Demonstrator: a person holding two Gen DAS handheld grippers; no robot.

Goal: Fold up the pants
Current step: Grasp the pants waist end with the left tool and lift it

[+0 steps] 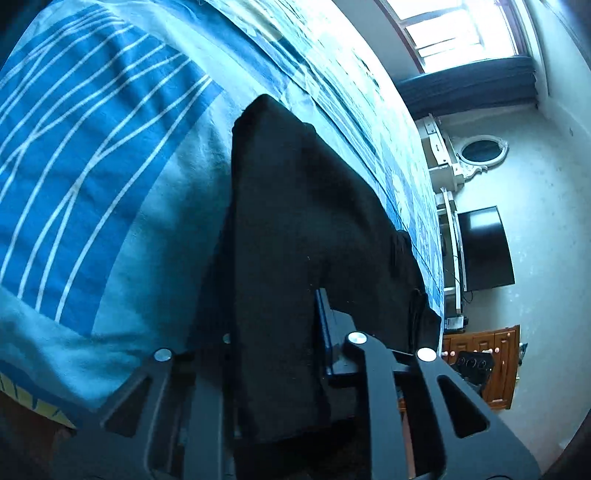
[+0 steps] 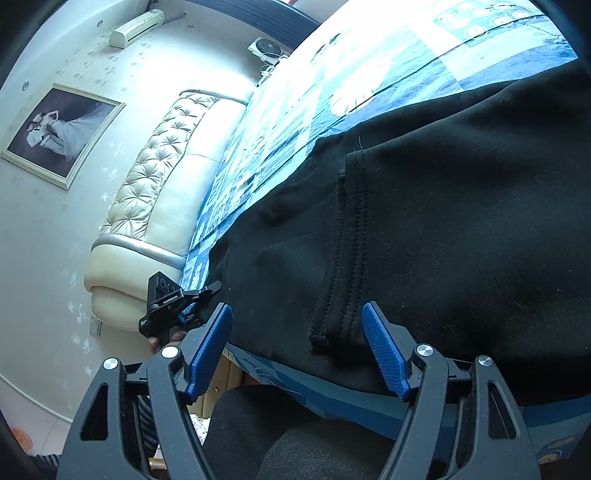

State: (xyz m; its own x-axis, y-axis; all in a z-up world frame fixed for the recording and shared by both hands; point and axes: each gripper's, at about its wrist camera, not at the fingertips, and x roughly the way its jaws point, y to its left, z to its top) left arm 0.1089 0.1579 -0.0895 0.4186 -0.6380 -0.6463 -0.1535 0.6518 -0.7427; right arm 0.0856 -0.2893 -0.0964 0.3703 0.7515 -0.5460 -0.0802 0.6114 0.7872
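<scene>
Black pants (image 1: 303, 229) lie on a bed with a blue patterned sheet (image 1: 110, 155). In the left wrist view my left gripper (image 1: 280, 354) is shut on an edge of the pants; the cloth drapes over and between its fingers and hides the pads. In the right wrist view the pants (image 2: 424, 221) fill the right side, with a stitched seam and hem (image 2: 343, 280) near the bed's edge. My right gripper (image 2: 297, 350) is open, its blue pads (image 2: 210, 354) on either side of that hem, not touching it. The left gripper (image 2: 177, 302) shows there, clamped on the pants' far corner.
A padded cream headboard (image 2: 159, 184) and a framed photo (image 2: 62, 133) are on the wall. A window (image 1: 461, 29), a black TV (image 1: 484, 251) and a wooden cabinet (image 1: 491, 362) stand beyond the bed. The person's dark-clad leg (image 2: 295, 443) is below the right gripper.
</scene>
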